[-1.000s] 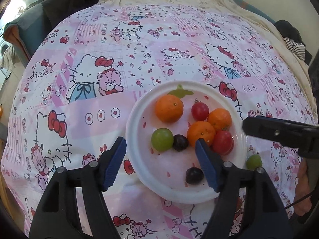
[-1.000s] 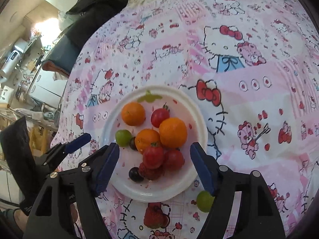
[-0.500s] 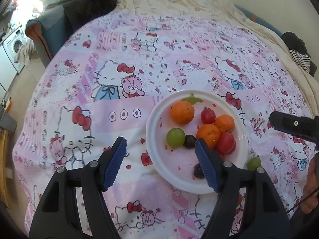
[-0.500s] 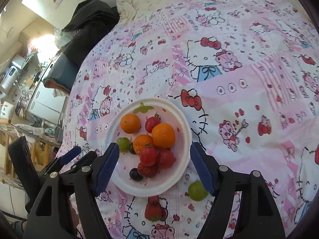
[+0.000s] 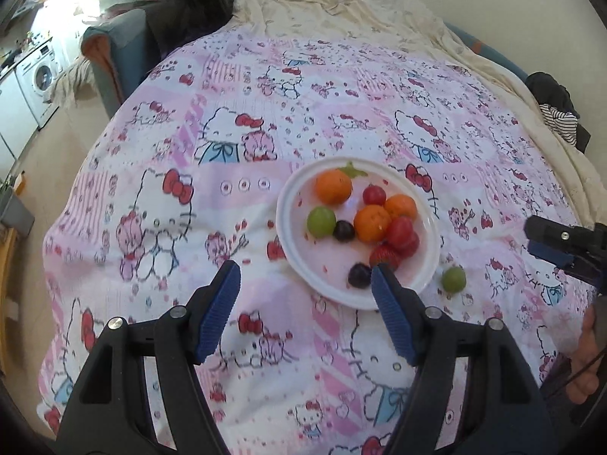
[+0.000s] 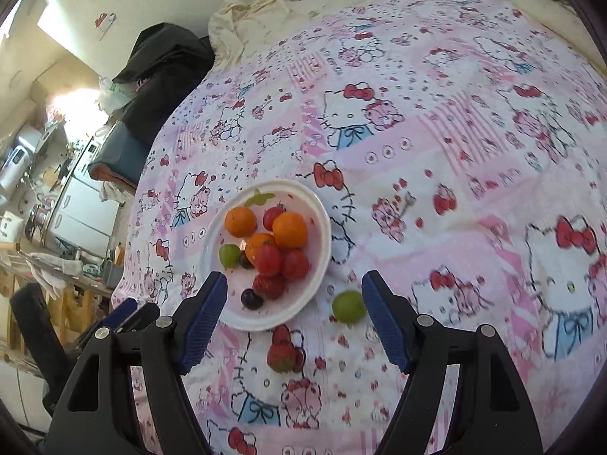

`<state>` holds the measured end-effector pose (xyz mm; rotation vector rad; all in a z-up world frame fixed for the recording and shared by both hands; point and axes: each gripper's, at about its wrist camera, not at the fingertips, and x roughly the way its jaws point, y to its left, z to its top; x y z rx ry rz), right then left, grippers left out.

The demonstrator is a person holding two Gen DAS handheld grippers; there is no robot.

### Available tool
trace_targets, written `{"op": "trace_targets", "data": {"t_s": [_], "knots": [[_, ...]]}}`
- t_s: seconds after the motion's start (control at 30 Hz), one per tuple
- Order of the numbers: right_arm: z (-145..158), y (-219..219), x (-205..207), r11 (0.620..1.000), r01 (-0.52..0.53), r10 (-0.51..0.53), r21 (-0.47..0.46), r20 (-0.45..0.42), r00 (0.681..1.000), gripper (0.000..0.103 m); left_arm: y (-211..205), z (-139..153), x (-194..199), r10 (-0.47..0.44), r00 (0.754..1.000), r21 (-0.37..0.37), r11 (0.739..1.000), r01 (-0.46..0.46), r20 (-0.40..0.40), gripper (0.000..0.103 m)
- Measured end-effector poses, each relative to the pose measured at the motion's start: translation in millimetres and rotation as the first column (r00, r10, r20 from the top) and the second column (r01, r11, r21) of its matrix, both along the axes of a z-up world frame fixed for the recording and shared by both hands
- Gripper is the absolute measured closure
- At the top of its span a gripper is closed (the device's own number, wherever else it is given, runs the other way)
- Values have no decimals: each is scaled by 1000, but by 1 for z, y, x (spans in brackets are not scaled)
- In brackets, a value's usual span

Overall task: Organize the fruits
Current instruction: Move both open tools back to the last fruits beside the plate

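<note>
With both the left gripper (image 5: 305,292) and right gripper (image 6: 294,301) released and empty, approach the green grape (image 6: 348,305), probably loose, at the plate's (image 6: 322,261) four o'clock gently.

Each tool (image 5: 305,295) has black plastic arms, silver screws and ribbed blue pads (image 6: 203,314).

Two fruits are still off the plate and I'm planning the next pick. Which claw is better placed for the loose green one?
Right, probably. The green fruit lies on the bedspread just inside the open right claw, beside the plate. From the open left claw it sits beyond the plate.
</note>
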<state>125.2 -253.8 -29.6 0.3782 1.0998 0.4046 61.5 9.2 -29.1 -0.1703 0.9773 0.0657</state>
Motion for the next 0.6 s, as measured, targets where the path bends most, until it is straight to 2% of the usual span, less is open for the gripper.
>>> {"op": "trace_targets", "data": {"t_s": [0.17,0.33,0.43,0.53,0.6], "knots": [[-2,-16,-20,1000,22,-22,3,-20,1000,27,-14,-10,-7,-32,999,-12,999,32,-29,34],[-2,-35,-28,998,56,-57,-2,-21,998,27,-44,-27,-6,-137,987,-36,990,134,-79,35],[-4,-47,-30,996,85,-85,-6,-28,996,27,-70,-46,-2,-224,965,-86,973,213,-138,35],[-9,-54,-29,995,99,-99,-16,-43,994,27,-95,-59,2,-295,942,-69,955,288,-159,35],[-14,-56,-30,994,104,-105,-17,-63,992,27,-113,-72,5,-356,914,-49,934,353,-194,36]]}}
